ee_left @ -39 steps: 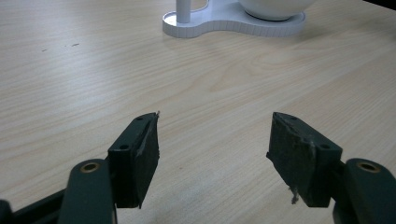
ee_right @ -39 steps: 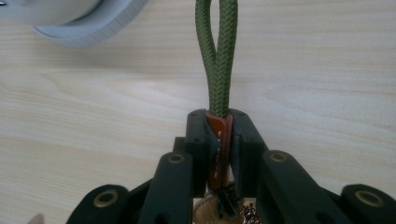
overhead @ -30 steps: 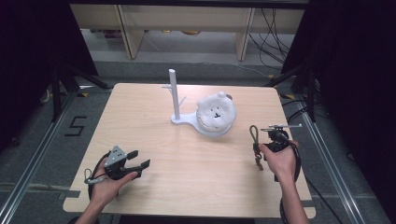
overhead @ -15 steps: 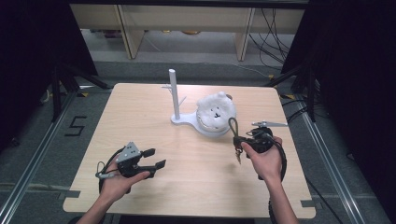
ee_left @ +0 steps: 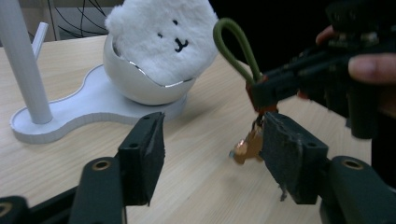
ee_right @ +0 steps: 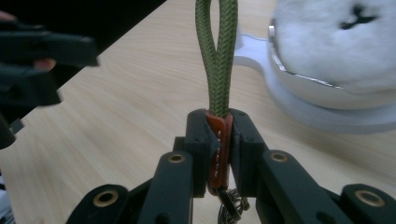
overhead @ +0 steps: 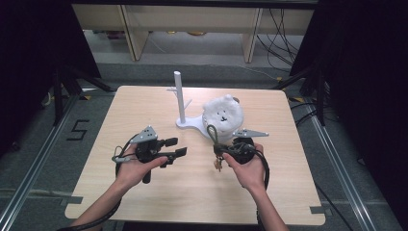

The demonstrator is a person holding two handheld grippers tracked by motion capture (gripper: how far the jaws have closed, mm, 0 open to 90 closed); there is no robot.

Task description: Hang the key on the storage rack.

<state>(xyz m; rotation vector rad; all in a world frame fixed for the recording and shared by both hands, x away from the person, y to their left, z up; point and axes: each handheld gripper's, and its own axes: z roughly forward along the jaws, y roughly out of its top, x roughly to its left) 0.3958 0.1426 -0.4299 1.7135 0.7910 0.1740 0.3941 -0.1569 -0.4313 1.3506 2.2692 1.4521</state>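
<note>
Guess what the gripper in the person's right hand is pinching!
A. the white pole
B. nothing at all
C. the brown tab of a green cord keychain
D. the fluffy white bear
C: in the right gripper view the right gripper is clamped on the brown tab, the green cord loop standing up above it; the fluffy bear sits apart in its white bowl.

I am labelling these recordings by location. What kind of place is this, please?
Probably a lab or recording station, not a home: a bare wooden table stands on a grey floor with metal rails, loose cables lie behind, and a taped number 5 marks the floor.
</note>
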